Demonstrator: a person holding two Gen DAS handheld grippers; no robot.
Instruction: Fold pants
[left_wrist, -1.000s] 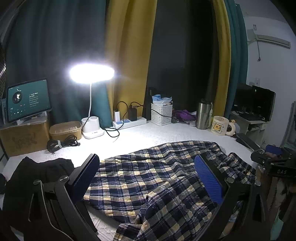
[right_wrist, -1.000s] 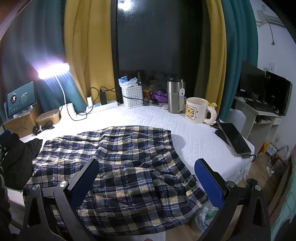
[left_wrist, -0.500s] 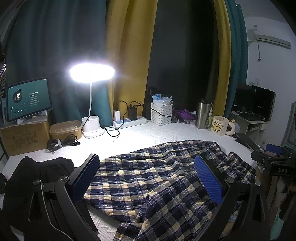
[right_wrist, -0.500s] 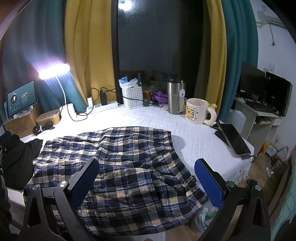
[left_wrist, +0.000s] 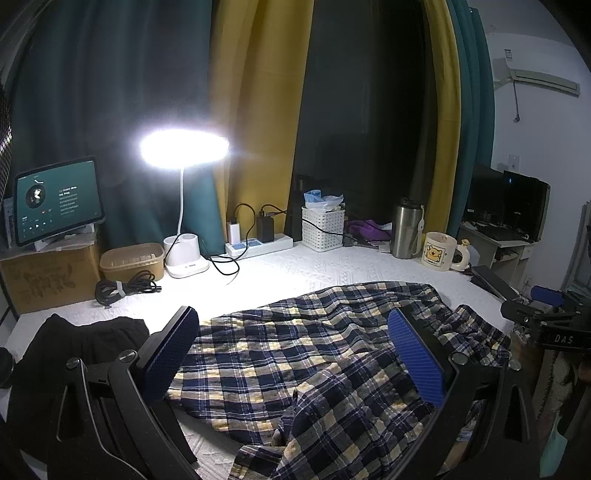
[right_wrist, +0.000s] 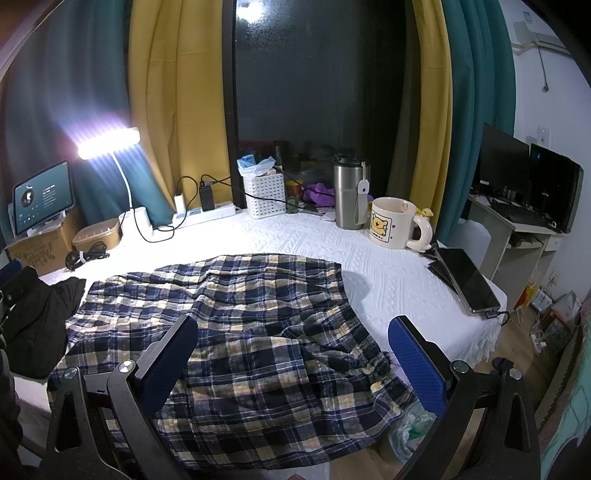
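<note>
Pants (right_wrist: 236, 325), plaid and rumpled, sprawl across the bench's near half, one part spilling over the front edge, still unfolded. At the left edge a black garment (left_wrist: 74, 343) lies touching them. Left gripper (left_wrist: 295, 354) hovers above the cloth, jaws spread wide, holding nothing. Right gripper (right_wrist: 295, 354) hangs over the right end, equally wide and empty. Judging from this, the fold has not begun; next each gripper probably needs to drop to an edge and pinch it. A mug (right_wrist: 395, 223) stands toward the back right corner.
</note>
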